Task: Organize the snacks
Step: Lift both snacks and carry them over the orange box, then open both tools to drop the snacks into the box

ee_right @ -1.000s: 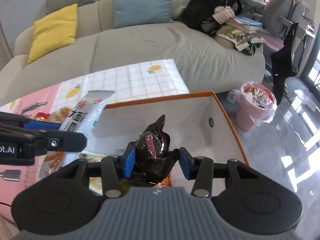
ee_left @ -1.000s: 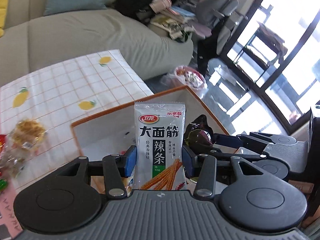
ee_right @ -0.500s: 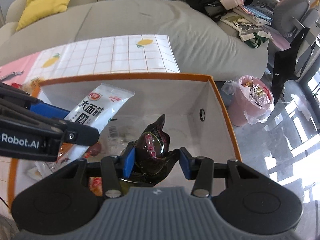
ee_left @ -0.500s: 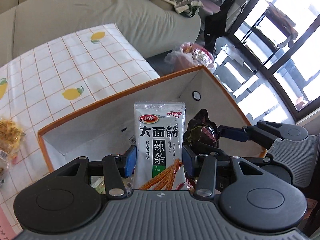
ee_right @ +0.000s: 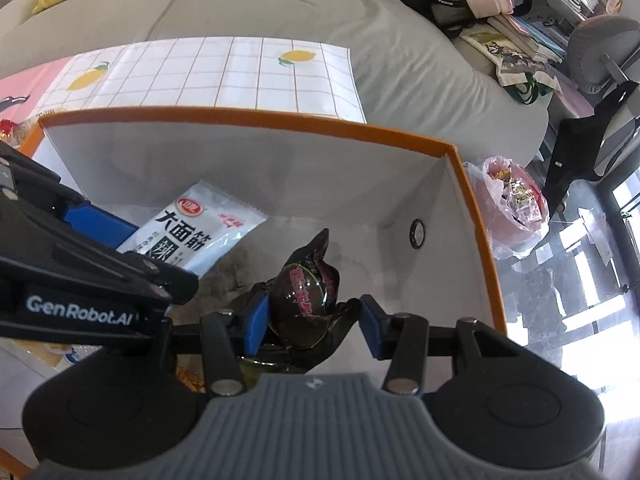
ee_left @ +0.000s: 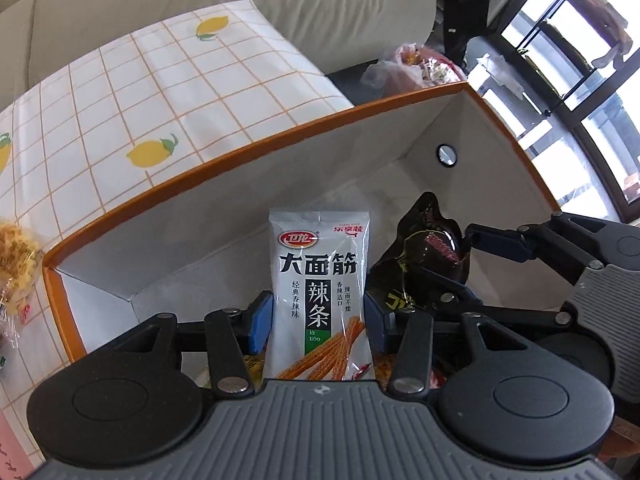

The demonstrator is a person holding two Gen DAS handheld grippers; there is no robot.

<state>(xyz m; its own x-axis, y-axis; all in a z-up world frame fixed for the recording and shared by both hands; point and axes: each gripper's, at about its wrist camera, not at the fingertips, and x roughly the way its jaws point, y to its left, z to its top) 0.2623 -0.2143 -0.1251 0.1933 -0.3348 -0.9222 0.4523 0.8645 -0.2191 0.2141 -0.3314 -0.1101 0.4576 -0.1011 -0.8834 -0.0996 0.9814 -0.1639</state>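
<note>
A grey sofa (ee_right: 280,4) is seen behind the desk (ee_left: 168,80), which is covered with a white grid cloth printed with lemons. A large white box with an orange rim (ee_left: 248,148) is set on the desk's near side, its inner walls showing in both wrist views; a round eyelet (ee_right: 417,233) is seen in its right wall. A pink bin lined with a plastic bag (ee_right: 516,208) is seen on the floor right of the box.

Both tongs are lowered inside the box, side by side. The left tongs (ee_left: 318,322) are clenched on a silver spicy-strip packet (ee_left: 318,280), which is held upright by its lower half, blue pads pressed against both edges. The right tongs (ee_right: 312,322) carry a dark shiny wrapped snack (ee_right: 306,292); the left pad is pressed on it, and the wrapper's tail reaches the right pad, though firm contact there cannot be told. More snack packs are glimpsed on the box floor below the tongs, too hidden to name. A clear bag of yellow snacks (ee_left: 16,264) is left on the desk outside the box, to its left.
</note>
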